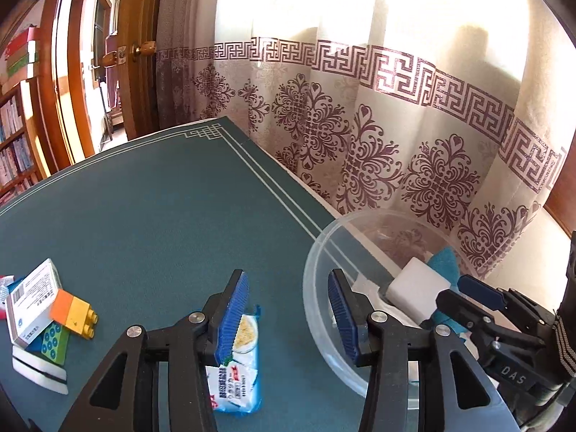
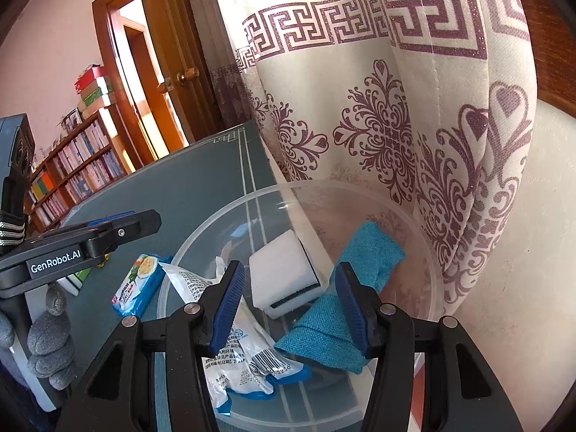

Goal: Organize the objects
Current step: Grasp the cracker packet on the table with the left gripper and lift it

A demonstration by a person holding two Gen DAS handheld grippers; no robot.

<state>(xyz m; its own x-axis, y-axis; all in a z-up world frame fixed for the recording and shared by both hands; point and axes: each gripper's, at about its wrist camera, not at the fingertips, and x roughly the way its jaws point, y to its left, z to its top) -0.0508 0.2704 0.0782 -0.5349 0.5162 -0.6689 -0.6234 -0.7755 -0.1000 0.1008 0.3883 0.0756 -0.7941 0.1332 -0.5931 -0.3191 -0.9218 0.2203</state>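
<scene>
A clear plastic bowl (image 2: 428, 273) stands at the table's right edge by the curtain. It holds a white sponge block (image 2: 284, 273), a folded blue cloth (image 2: 345, 309) and white snack packets (image 2: 234, 356). My right gripper (image 2: 291, 309) is open and empty just above the bowl. My left gripper (image 1: 288, 320) is open and empty, over a blue snack packet (image 1: 239, 367) lying on the table just left of the bowl (image 1: 316, 309). A pile at the left has a white box (image 1: 32, 302), an orange-yellow brick (image 1: 75, 313) and a green brick (image 1: 54, 342).
The table has a dark green mat (image 1: 151, 223) with white border lines. A patterned curtain (image 1: 378, 136) hangs right behind the bowl. A wooden door (image 1: 140, 50) and bookshelf (image 2: 75, 169) stand beyond the far edge. A white sponge (image 1: 39, 370) lies under the pile.
</scene>
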